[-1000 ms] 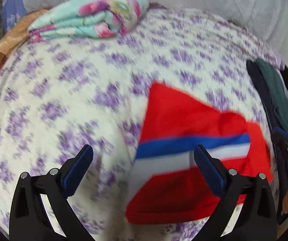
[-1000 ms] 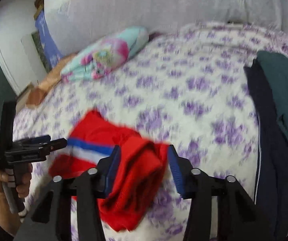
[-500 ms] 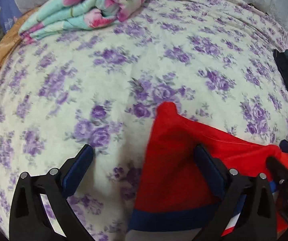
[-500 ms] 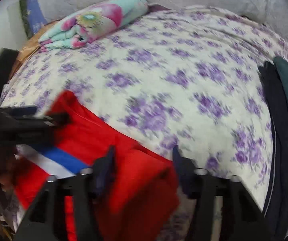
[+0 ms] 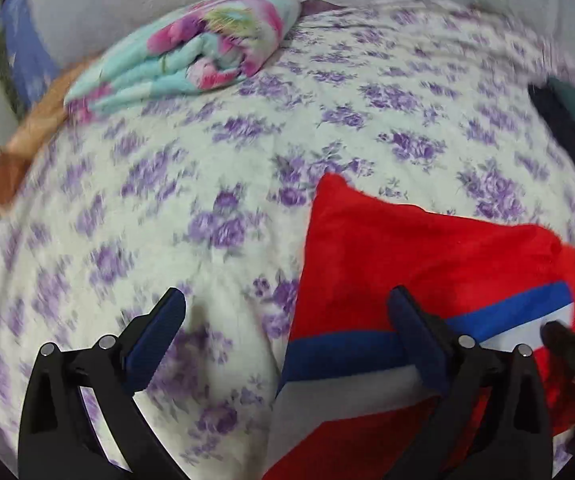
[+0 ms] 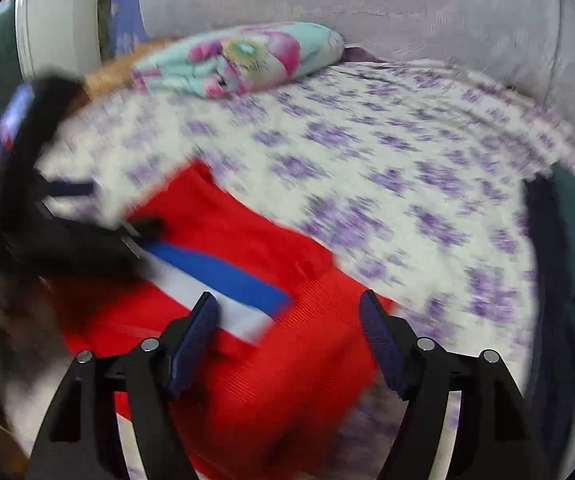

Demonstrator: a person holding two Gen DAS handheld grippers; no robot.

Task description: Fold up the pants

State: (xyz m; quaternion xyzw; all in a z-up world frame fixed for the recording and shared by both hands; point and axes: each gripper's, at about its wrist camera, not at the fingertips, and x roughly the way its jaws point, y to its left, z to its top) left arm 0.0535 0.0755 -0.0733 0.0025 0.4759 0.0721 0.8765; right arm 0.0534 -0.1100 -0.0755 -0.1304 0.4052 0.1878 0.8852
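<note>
Left gripper [image 5: 285, 322]: I see its jaws wide apart, holding nothing.
Right gripper [image 6: 289, 330]: also wide apart, nothing held.
Red pants [image 6: 271, 360]: folded on the floral bedsheet [image 5: 167, 200].

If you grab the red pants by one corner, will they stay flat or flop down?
The red pants would probably flop: they look like soft cloth, already lying folded over themselves. They likely won't slide much on the flowery bedspread, which also looks soft.
</note>
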